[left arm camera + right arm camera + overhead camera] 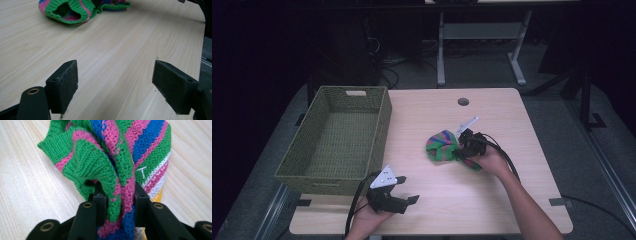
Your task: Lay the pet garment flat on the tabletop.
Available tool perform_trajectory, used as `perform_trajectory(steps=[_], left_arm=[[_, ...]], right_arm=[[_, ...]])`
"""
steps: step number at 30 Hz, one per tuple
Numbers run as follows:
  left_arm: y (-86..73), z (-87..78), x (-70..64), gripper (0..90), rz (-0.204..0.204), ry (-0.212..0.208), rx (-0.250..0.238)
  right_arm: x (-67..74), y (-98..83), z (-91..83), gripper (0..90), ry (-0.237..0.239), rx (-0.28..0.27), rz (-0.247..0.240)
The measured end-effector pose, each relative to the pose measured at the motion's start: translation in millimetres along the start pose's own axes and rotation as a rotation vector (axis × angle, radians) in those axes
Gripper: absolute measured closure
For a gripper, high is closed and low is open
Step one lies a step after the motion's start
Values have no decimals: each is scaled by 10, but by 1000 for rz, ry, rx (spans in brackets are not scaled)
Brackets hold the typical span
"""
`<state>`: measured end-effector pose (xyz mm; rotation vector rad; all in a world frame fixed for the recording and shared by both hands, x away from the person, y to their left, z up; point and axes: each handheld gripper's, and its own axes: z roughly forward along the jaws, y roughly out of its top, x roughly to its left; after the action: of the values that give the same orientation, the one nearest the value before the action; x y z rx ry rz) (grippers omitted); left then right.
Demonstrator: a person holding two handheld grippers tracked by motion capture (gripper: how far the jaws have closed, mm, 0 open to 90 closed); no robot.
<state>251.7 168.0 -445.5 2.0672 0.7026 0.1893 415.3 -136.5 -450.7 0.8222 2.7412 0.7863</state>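
One striped knitted garment [443,146], green, pink and blue, lies bunched mid-table, right of the one green woven basket [338,140]. The right gripper [463,148] pinches its folds; its view reveals a stitched "T". The left gripper [408,196], jaws spread wide, hovers empty near the basket's front corner. The pale wood table [492,110] stands on grey floor.

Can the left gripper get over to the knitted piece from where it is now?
Probably yes. The left gripper is open, and only bare table lies between it and the knitted piece, which the right gripper already clamps at one side.
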Motion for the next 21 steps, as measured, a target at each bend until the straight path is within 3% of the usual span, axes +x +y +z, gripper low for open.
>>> perform_trajectory(steps=[9,13,21], left_arm=[[0,-9,11,204,-15,1,-6],[0,-2,9,204,-10,-3,-2],[-1,-12,7,204,-15,0,-9]], right_arm=[[-20,-5,-96,736,8,-24,33],[-32,-19,-172,737,33,-40,48],[-23,-23,-305,739,39,-66,44]])
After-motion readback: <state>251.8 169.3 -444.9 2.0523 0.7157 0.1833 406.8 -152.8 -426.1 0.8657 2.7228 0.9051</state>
